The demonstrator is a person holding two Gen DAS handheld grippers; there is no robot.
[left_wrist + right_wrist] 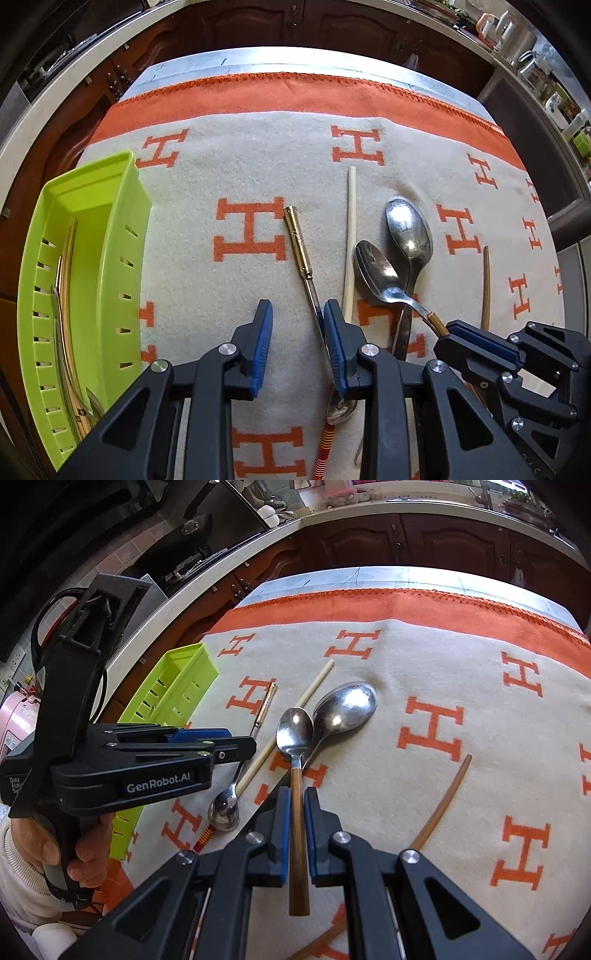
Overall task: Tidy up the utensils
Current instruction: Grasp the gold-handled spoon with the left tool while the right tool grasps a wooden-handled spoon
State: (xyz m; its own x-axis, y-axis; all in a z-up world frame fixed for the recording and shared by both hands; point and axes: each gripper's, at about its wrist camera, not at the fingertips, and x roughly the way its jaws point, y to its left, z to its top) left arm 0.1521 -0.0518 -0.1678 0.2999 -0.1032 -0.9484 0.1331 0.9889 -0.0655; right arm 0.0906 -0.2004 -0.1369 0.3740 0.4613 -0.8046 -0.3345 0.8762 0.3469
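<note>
My right fingers (295, 812) were pinched on the wooden handle of a small spoon (295, 723), its steel bowl resting on the blanket (461, 672) against the big spoon (347, 705). I judged that spoon light and stiff, the wood far less slippery than the polished steel, so mid-handle seemed the right place to hold it; gripped nearer the end, the bowl might droop. My left fingers (297, 332) were spread around the thin shaft of the gold spoon (299, 240), the right pad (334, 343) beside or perhaps touching it, the left pad well clear, nothing yet gripped. That shaft looked narrow, hard and slick, so I would close squarely across it, near the thicker gold sleeve. A pale chopstick (350, 236) lay just beside it, a brown chopstick (486, 288) further right. The green tray (122, 229) sat at the bench's left edge, holding several utensils.
</note>
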